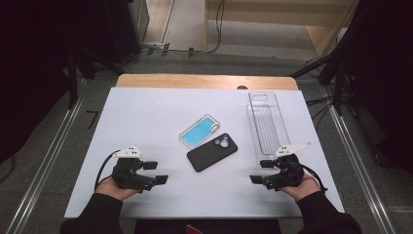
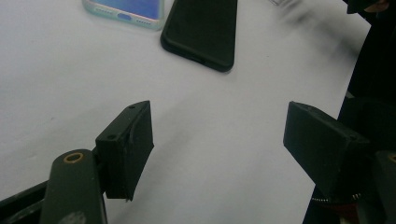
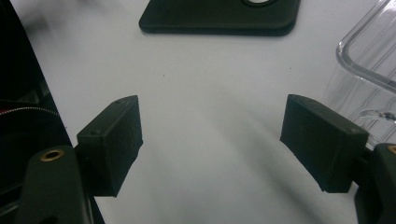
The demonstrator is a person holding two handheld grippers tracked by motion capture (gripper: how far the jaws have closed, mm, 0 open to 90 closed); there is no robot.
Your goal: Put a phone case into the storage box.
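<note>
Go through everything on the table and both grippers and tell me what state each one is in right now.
Black case: flat on the table, camera cutout up, untouched.
Blue case: flat beside the black case, untouched.
Clear tray: flat, empty.
Left gripper: jaws wide apart, holding nothing.
Right gripper: jaws wide apart, holding nothing, next to the tray.
</note>
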